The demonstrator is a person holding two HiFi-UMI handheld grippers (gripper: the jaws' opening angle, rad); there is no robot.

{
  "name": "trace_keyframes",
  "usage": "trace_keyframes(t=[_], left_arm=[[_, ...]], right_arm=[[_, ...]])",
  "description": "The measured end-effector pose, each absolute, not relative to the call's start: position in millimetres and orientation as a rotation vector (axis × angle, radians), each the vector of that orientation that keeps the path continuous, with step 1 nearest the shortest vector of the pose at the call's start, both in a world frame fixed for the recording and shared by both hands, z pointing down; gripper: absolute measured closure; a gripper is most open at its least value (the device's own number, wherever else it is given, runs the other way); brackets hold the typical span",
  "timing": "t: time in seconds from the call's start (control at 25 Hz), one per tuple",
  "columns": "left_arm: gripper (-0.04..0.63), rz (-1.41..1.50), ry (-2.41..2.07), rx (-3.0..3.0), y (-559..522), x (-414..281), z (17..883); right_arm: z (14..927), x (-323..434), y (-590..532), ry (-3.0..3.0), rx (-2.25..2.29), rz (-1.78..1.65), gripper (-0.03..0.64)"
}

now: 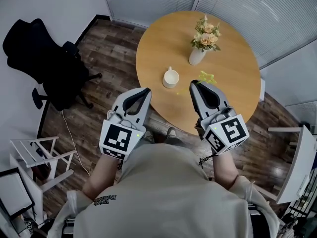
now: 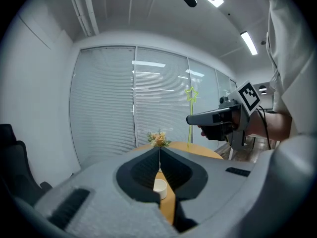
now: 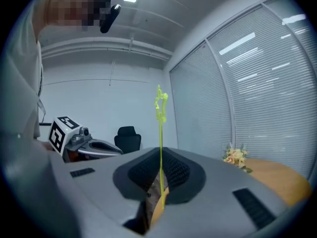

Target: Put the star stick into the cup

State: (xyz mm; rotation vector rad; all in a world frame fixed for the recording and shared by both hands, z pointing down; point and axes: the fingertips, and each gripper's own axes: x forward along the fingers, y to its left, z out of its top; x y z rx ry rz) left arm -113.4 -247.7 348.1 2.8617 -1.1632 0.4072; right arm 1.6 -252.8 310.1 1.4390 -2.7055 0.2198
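A white cup [image 1: 171, 77] stands on the round wooden table [image 1: 237, 88], left of centre near the front edge. My right gripper [image 1: 194, 83] is shut on the yellow-green star stick [image 1: 207, 77], just right of the cup over the table's front. The stick [image 3: 160, 143] rises upright from between the jaws, star on top. My left gripper [image 1: 147, 90] is shut and holds nothing, short of the table edge. It faces the cup [image 2: 160, 186], and the star stick [image 2: 191, 95] shows above the right gripper [image 2: 213, 118].
A white vase of flowers [image 1: 198, 53] stands behind the cup on the table. A black office chair [image 1: 44, 63] is at the left, a white rack [image 1: 39, 157] at the lower left and a white chair [image 1: 297, 162] at the right. Window blinds close the far side.
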Motion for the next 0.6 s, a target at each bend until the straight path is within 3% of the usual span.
trace_keyframes(t=[0.6], left_arm=[[0.572, 0.446, -1.189, 2.835, -281.2, -97.6, 359.7]], right_arm=[[322.6, 8.4, -298.1, -2.739, 1.393, 0.245, 0.584]])
